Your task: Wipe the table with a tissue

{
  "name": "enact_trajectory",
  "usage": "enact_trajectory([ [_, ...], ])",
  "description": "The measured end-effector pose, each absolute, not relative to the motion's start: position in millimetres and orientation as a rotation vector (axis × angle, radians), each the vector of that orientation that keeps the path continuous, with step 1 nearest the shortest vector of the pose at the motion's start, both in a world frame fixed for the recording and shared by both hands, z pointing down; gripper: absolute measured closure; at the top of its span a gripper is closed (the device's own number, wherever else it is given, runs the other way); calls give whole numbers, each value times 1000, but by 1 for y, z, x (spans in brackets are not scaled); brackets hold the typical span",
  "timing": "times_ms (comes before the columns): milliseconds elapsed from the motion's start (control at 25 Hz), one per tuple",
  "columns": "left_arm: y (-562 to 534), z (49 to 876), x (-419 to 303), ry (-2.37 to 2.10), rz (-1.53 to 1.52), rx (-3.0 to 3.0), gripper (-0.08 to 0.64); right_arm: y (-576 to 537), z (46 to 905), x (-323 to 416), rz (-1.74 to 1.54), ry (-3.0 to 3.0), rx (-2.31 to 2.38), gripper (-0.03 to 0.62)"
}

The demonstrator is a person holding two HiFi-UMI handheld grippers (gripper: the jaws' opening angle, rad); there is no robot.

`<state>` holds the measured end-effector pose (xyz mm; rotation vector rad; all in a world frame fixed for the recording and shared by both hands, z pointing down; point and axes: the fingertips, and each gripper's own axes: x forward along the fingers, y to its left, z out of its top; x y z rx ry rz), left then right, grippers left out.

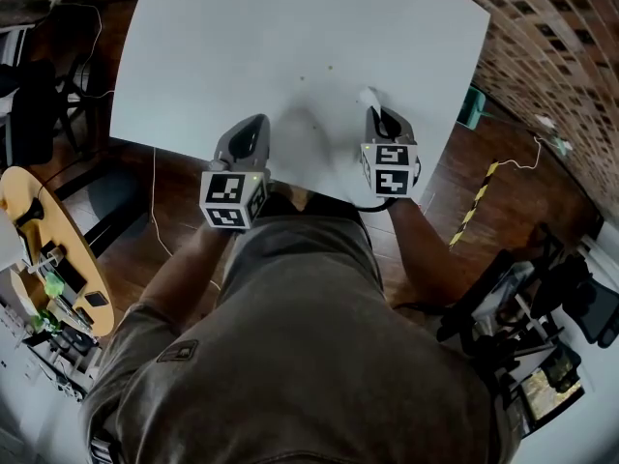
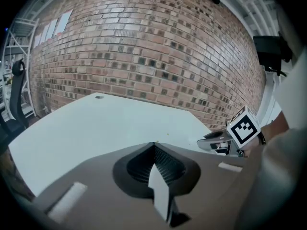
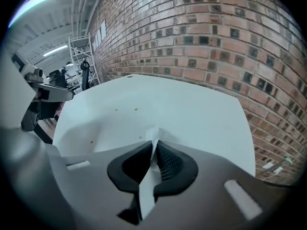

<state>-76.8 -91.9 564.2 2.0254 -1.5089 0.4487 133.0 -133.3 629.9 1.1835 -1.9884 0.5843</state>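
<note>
Nearest the lens, the person's shirt (image 1: 309,356) fills the lower head view. Both grippers are held out past it over the near edge of the white table (image 1: 290,17).

Right gripper (image 3: 154,145): jaws closed on a white tissue (image 3: 152,134). Its crumpled tip sticks out just ahead of the jaw tips, close over the tabletop. Contact with the surface cannot be confirmed.

Left gripper (image 2: 154,145): jaws pressed together with nothing between them, level with the right gripper and off to its left.

Several small specks (image 3: 135,109) lie on the surface ahead and to the left of the right gripper.

Assessment: tissue secured. Wiping is judged barely begun, since the specks are uncleared and most of the surface ahead is yet to be covered.
</note>
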Motion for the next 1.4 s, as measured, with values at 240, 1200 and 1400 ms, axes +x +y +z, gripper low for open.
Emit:
enact_trajectory([
  [240, -91, 562, -78, -1498, 446, 2042, 566, -123, 631, 120, 601, -1993, 1149, 560],
  [1200, -80, 538, -81, -1502, 451, 2107, 566, -95, 628, 103, 660, -2008, 1126, 560],
  [1400, -86, 532, -83, -1521, 443, 2120, 566, -119, 620, 126, 639, -1989, 1219, 560],
])
